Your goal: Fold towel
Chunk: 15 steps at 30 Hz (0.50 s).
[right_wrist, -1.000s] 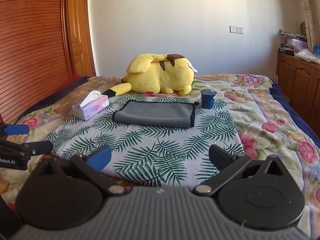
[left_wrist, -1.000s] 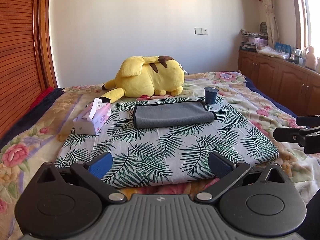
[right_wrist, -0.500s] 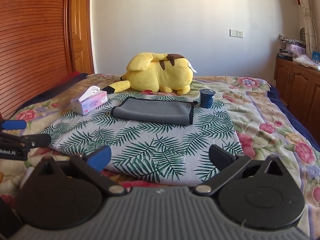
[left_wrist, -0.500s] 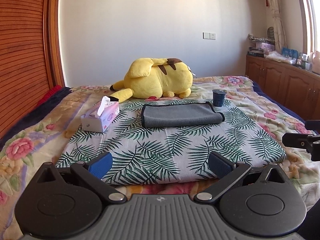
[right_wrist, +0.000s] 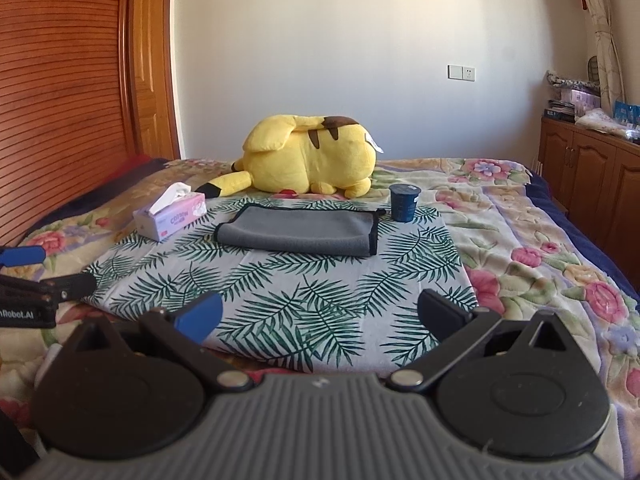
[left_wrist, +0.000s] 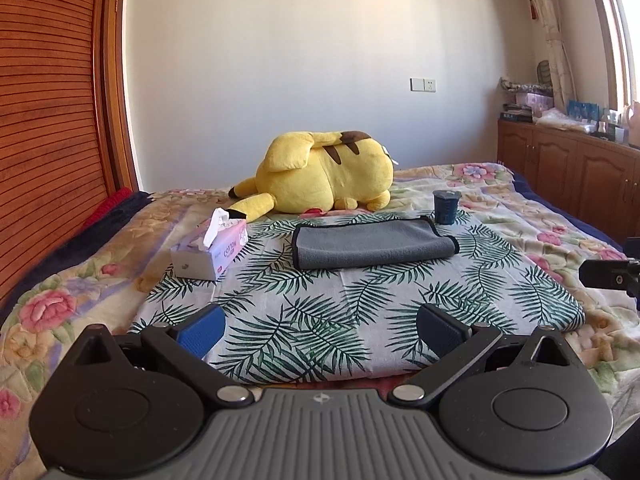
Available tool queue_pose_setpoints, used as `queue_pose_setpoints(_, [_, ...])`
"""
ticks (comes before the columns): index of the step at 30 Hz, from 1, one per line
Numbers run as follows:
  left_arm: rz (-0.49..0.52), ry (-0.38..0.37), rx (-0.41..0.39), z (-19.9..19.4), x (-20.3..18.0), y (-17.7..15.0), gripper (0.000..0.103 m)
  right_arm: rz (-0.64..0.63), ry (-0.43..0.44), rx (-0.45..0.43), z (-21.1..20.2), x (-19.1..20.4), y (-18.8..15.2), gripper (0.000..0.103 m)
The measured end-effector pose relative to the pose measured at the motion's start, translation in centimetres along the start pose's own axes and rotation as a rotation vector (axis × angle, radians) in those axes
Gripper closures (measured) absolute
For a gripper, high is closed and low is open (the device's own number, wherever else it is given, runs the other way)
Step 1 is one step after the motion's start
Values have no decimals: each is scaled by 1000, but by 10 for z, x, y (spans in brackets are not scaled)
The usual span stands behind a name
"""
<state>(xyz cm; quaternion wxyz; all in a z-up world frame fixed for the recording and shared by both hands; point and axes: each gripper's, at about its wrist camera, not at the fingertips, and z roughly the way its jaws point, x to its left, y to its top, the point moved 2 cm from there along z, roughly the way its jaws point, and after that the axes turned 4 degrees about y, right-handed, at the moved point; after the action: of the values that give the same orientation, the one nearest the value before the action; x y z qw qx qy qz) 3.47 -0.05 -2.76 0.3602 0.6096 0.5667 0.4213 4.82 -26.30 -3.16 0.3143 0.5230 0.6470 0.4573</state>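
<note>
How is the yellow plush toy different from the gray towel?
The yellow plush toy is puffy and tall; the gray towel lies flat and thin. The toy is bright yellow with brown stripes; the towel is plain gray with a dark edge. The toy lies farther back; the towel lies on the leaf-print cloth. Both rest on the bed, untouched.

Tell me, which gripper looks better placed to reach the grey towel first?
Neither clearly. The left gripper and right gripper both hang back at the near edge of the palm-leaf cloth, jaws open, the grey towel lying roughly centred ahead of each.
</note>
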Motion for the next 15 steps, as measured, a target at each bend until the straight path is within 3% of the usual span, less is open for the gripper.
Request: queue_pose_setpoints(15, [-5,5,-77,-9,3,7,16,37,-47,-78,-9,-7,2,0])
